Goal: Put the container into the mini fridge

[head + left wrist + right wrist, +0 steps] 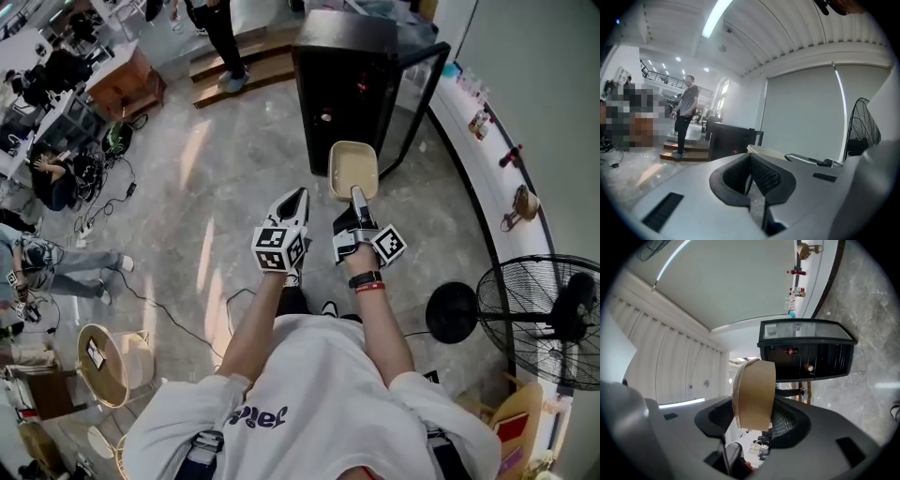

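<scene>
Right gripper is clamped on the near edge of the tan container, held in the air just short of the mini fridge, whose door hangs open. Biggest risk, I'd say: with only an edge pinched, the container could tip or slip out, or clip the door frame going in. It looks empty. The fridge interior is too dark to tell. Left gripper is closed on nothing.

one container, one mini fridge, two claws, one standing fan
</scene>
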Action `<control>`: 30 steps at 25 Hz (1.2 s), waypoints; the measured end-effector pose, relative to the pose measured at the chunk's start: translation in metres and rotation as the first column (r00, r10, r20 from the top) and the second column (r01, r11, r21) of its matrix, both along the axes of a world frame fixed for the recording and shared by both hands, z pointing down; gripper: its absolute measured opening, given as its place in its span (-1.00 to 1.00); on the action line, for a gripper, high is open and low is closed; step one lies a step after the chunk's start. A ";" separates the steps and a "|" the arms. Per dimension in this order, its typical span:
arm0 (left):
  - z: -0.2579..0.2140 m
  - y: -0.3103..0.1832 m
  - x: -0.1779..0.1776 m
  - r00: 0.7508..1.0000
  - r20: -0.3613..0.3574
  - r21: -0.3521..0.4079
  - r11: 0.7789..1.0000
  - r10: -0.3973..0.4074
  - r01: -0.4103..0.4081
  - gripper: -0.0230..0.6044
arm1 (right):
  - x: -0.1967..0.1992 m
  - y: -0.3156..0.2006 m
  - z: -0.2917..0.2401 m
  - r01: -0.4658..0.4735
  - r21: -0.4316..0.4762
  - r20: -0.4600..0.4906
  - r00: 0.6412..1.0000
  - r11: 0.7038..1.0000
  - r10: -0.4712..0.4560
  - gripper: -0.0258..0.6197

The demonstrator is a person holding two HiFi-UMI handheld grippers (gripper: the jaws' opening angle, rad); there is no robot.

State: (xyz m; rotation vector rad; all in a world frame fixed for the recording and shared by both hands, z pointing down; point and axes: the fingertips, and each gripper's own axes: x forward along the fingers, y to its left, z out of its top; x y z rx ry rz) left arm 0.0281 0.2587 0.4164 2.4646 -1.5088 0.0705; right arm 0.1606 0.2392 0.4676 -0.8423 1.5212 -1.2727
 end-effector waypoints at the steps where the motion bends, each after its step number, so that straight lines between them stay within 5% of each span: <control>1: 0.002 0.000 0.002 1.000 -0.001 -0.004 1.000 0.005 -0.005 -0.86 | 0.002 -0.001 0.001 -0.006 0.001 0.000 1.000 1.000 0.006 -0.20; 12: 0.023 -0.052 -0.004 0.998 -0.047 -0.039 0.998 0.040 -0.042 -0.86 | -0.016 -0.049 0.018 -0.004 -0.032 -0.012 1.000 0.999 0.003 -0.20; 30: 0.011 -0.249 -0.058 0.992 -0.064 -0.033 0.993 0.110 -0.112 -0.86 | -0.074 -0.232 0.011 -0.055 -0.049 -0.078 0.996 0.997 0.051 -0.20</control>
